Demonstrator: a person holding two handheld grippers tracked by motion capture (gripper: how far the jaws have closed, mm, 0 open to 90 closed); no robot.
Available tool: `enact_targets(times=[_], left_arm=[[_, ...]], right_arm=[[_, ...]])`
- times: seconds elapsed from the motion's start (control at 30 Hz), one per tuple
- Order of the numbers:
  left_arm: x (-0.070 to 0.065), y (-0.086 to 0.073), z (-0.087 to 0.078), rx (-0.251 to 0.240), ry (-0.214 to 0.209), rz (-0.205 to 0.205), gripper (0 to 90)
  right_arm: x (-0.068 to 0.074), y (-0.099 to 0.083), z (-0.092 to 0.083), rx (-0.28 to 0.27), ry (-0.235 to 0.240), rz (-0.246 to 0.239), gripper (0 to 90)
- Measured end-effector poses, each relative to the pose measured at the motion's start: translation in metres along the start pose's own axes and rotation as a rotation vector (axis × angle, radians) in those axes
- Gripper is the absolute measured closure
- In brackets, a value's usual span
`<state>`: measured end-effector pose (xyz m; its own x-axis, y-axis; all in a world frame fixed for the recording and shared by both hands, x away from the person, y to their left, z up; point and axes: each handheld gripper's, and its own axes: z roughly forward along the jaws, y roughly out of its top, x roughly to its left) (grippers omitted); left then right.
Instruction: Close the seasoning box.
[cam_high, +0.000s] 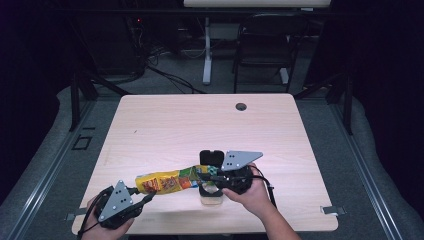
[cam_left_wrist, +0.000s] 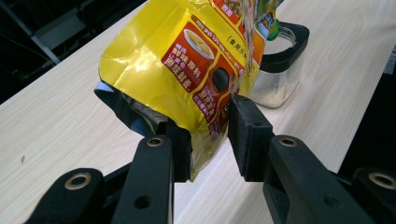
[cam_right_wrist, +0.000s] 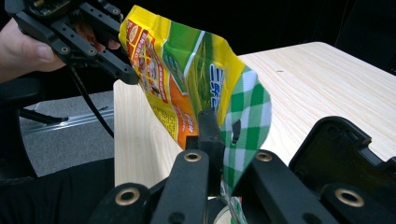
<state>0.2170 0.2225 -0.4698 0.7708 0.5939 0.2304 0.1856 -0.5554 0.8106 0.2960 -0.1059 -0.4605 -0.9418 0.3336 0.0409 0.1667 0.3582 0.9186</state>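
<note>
Landmark = the clear jar (cam_high: 210, 192) with black flip lid (cam_high: 211, 158), near the front edge of the tabletop (cam_high: 165, 120)

Left gripper (cam_high: 148, 196) sat well left of the jar, low by the front edge; its jaws were partly closed and pinching the bottom seam of the pouch (cam_high: 167, 181). In the left gripper view that gripper (cam_left_wrist: 209, 135) bit the crimped yellow foil corner of the pouch (cam_left_wrist: 187, 70), with the jar (cam_left_wrist: 278, 70) beyond it holding pale granules

Pouch long axis ran level from the left gripper across to the jar, the mouth end directly above the jar opening, bottom end away to the left. Glossy printed foil, yellow/red at the base, green-white check at the top, flat and creased

Right gripper (cam_high: 210, 176) was right at the jar, jaws closed tight on the checked top edge; right gripper view shows the gripper (cam_right_wrist: 226, 154) clamping that thin edge, and the open lid (cam_right_wrist: 345, 154) just beside it

Judgement: a pour needs the left end raised; the right hand is nearer the jar, so it acts as pivot
</note>
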Motion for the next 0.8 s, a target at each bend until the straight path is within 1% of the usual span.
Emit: enact_targets(times=[0.17,0.27,0.4,0.57,0.8], left_arm=[[0.003,0.005,-0.002,0.024,-0.004,0.022,71.0],[0.004,0.007,-0.001,0.035,-0.008,0.03,70.9],[0.005,0.009,0.0,0.042,-0.008,0.035,70.9],[0.006,0.01,0.001,0.055,-0.015,0.041,71.1],[0.007,0.013,0.001,0.056,-0.016,0.053,71.2]], right_arm=[[0.001,0.0,0.0,0.001,0.001,0.003,89.4],[0.0,-0.001,0.0,0.011,0.0,0.005,89.3],[-0.002,-0.003,0.001,0.01,0.004,0.019,89.1],[-0.004,-0.004,0.001,0.015,0.009,0.02,88.6],[-0.006,-0.005,0.001,0.01,0.014,0.03,88.4]])
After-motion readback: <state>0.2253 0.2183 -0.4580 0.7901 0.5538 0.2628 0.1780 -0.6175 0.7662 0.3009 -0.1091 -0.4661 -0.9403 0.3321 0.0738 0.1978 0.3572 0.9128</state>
